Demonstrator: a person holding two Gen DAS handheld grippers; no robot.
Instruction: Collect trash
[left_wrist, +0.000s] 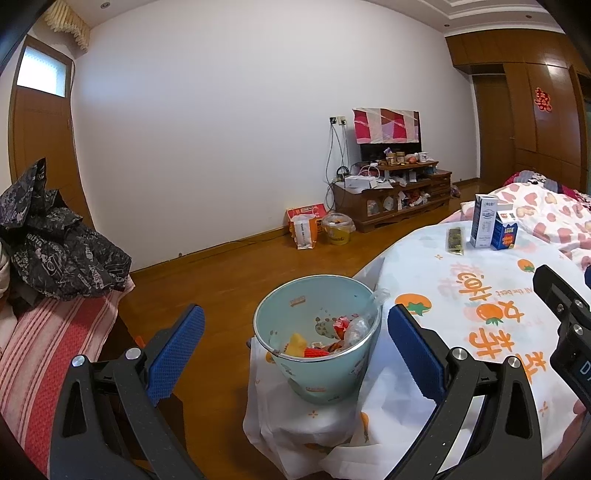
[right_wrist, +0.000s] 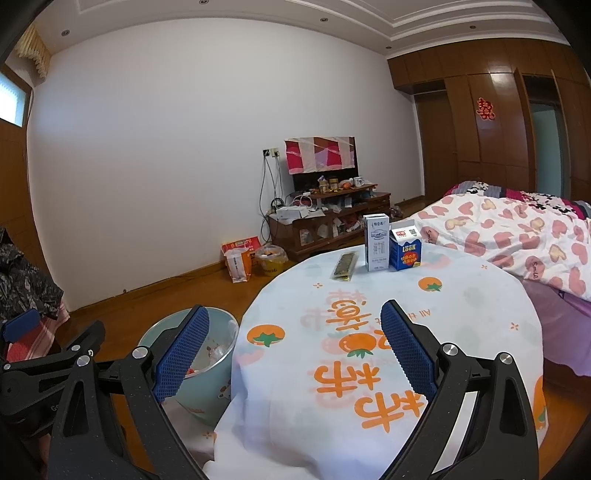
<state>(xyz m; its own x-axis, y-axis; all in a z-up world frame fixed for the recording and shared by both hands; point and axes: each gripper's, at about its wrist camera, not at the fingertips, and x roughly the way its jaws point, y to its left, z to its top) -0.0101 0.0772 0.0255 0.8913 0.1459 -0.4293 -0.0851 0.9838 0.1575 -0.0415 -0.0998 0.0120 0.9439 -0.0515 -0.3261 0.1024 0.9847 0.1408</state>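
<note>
Bedroom with wood flooring is surrounding your round worktop (right_wrist: 480, 295), which is wearing an orange-print cloth. Three trash items are sitting at its far edge: one tall white carton (right_wrist: 377, 243), one shorter blue carton (right_wrist: 405, 250) touching it, and one flat dark wrapper (right_wrist: 344, 265) just beside them. Both cartons are probably light and crushable, so you should be pinching across the side walls; the wrapper looks thin and slippery. One pale green bucket (left_wrist: 325, 373) is standing beside the worktop, already holding scraps. Your left claw (left_wrist: 295, 350) and right claw (right_wrist: 293, 349) are both hanging released, grasping nothing.
</note>
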